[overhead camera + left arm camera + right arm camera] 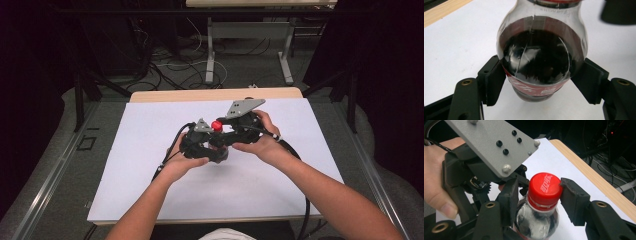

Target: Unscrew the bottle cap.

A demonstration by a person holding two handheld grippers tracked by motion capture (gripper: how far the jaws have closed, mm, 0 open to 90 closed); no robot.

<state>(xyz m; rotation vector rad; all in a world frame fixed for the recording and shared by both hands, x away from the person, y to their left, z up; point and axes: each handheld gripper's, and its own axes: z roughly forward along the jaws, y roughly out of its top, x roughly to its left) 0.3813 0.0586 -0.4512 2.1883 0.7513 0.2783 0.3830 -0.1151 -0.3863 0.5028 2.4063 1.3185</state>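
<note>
The bottle [541, 55] stands upright near the middle of the bench [150, 190], held between both hands. The left gripper [540, 82] has its jaws closed on the dark lower body at the label band, one pad pressed to each side — a firm hold, by the look of it. The right gripper [537, 192] sits higher, its jaws bracketing the red cap [544, 187]: the far pad touches the cap's edge, the near one stands just beside it, so the jaws look nearly closed but not clearly clamped.

The coming move — likely twisting the cap off — turns on one relation: the bottle's long axis runs vertical, and the cap lies straight between the right jaws, level with their pads. The right hand [260, 142] is the one placed to turn; the left hand [187, 162] braces.

In the high view the bottle's body is hidden behind grippers and hands, with little more than the cap showing. The bottle's foot is cut off by the jaws in the left gripper view, and its neck runs off the top edge. Whether the cap's seal is broken cannot be made out.
</note>
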